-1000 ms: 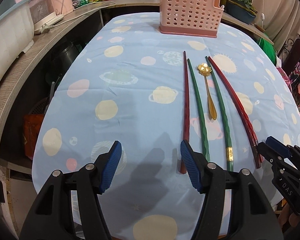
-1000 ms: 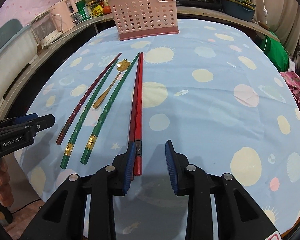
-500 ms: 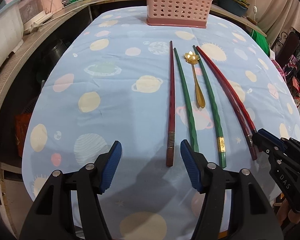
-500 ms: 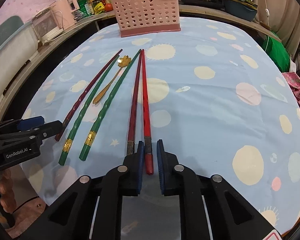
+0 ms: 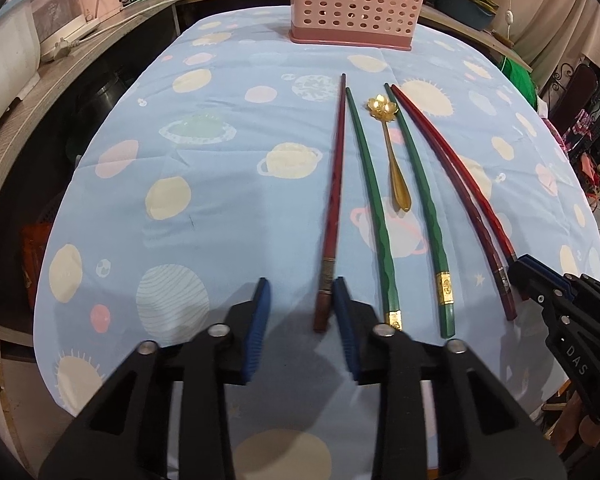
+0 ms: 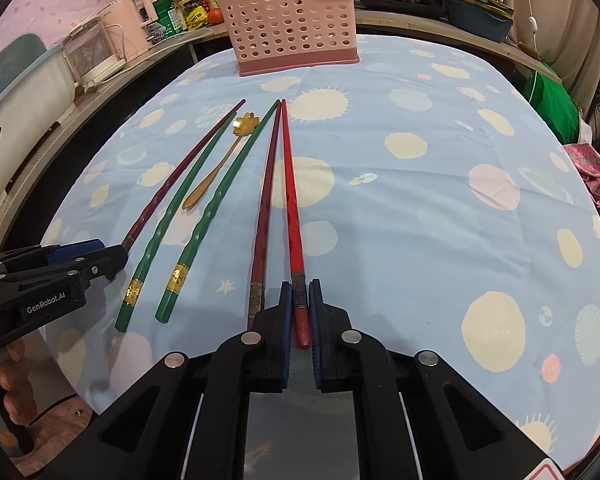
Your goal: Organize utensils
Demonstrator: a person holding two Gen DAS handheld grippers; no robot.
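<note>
A: Left wrist view. Left gripper [image 5: 300, 312] is closing; the butt of the dark red chopstick [image 5: 334, 200] sits between the blue pads, touching the right one, not yet pinched. It lies lengthwise on the tablecloth [image 5: 220, 184], tip toward the pink basket [image 5: 354, 2].

B: Step?

A: Pickup, I judge. Next: finish the pinch, lift level.

B: Right wrist view?

A: Right gripper [image 6: 300, 312] is pinched on the butt of the bright red chopstick [image 6: 290, 204], tip toward the basket, beside its darker neighbour. Green chopsticks [image 6: 216, 208] and gold spoon [image 6: 216, 164] lie untouched, parallel.
</note>
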